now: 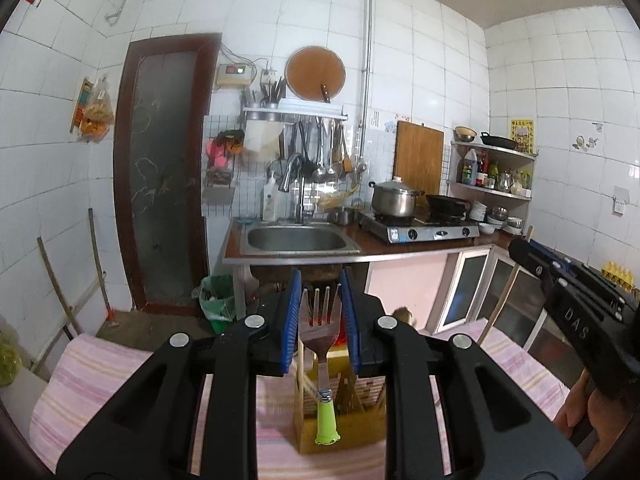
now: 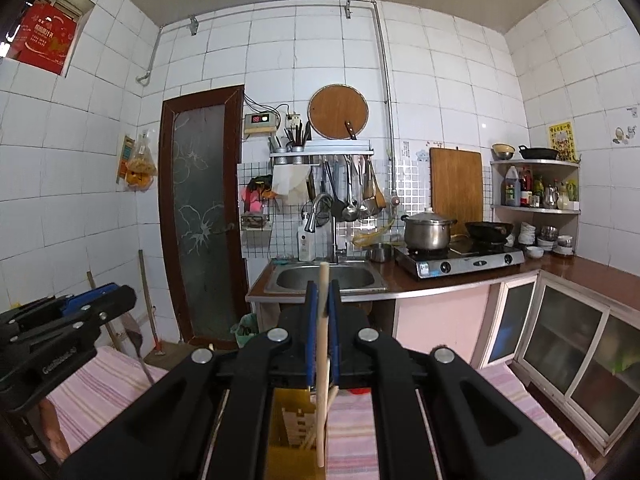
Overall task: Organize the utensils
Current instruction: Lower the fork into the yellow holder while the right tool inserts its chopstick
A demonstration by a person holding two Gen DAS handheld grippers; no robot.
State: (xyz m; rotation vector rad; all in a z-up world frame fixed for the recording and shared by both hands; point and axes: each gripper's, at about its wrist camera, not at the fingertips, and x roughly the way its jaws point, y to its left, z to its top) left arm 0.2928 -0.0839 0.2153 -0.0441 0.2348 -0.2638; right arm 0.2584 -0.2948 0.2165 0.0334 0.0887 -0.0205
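2 utensils held: left gripper (image 1: 320, 312) clamps fork (image 1: 322, 336), tines up; right gripper (image 2: 323, 316) pinches chopstick (image 2: 322, 360). We lower each upright into wooden holder (image 1: 344, 420).

I count one fork (image 1: 320, 322), one wooden chopstick (image 2: 322, 344), one wooden holder (image 1: 340, 408), and my two tongs, left (image 1: 320, 300) and right (image 2: 322, 304).

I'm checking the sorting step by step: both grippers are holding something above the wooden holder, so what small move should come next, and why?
Probably lower the left gripper so the fork, hanging with its green handle down, drops into the wooden holder beneath it. The right gripper is clamped on a wooden chopstick, also upright above the holder; it can follow.
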